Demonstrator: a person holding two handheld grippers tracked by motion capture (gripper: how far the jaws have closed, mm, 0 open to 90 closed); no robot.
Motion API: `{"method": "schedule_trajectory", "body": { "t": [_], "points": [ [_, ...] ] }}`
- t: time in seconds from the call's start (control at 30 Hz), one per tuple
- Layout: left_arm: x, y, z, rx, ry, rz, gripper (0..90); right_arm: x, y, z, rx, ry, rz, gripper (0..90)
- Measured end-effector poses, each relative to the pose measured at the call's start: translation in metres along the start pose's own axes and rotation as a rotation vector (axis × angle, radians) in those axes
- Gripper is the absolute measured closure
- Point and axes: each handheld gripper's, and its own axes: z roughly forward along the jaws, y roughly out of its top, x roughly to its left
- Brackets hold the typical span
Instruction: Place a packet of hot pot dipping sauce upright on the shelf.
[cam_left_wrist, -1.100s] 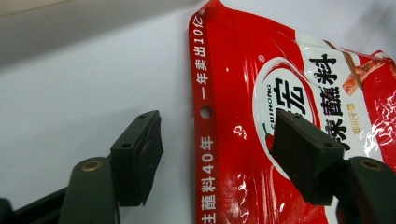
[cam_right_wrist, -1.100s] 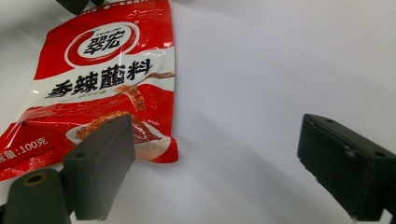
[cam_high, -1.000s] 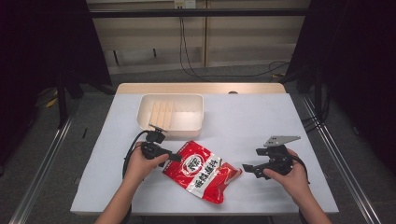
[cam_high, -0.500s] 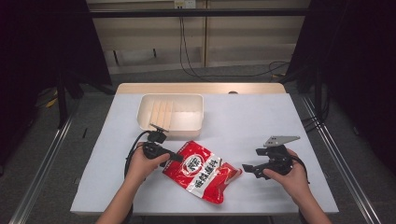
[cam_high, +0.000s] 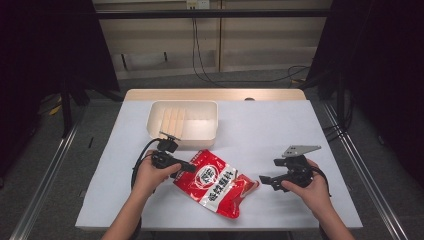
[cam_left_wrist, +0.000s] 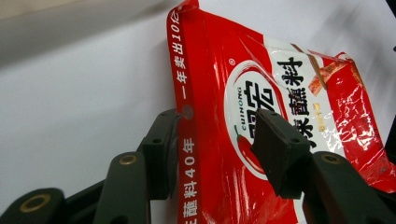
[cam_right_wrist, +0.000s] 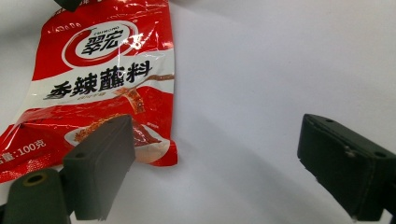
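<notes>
A red and white snack bag (cam_high: 215, 182) lies flat on the white table (cam_high: 270, 130) near its front edge. My left gripper (cam_high: 190, 167) is at the bag's upper left end. In the left gripper view the bag (cam_left_wrist: 261, 93) has its sealed edge between the jaws of this gripper (cam_left_wrist: 217, 140). The jaws have just been closing, with a gap still showing between pad and bag. My right gripper (cam_high: 265, 181) stands open just right of the bag's right corner. In the right gripper view the bag (cam_right_wrist: 102, 79) lies behind the left jaw of that gripper (cam_right_wrist: 215, 154), and bare table shows between the jaws.
A shallow cream tray (cam_high: 184, 104) with pale strips inside stands behind the bag, close to the left gripper. A black cable loops beside the left hand. Bare table stretches to the right and back right.
</notes>
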Motion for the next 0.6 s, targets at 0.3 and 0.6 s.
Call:
{"method": "schedule_trajectory", "body": {
  "t": [0.3, 0.6],
  "points": [
    [-0.005, 0.003, -0.004, -0.015, -0.046, -0.040, 56.4, 0.000, 0.000, -0.001, -0.006, -0.003, 0.005, 10.7],
    [-0.013, 0.009, 0.000, 0.033, -0.083, -0.082, 64.4, 0.001, -0.001, 0.000, -0.004, -0.004, 0.002, 10.7]
  ]
}}
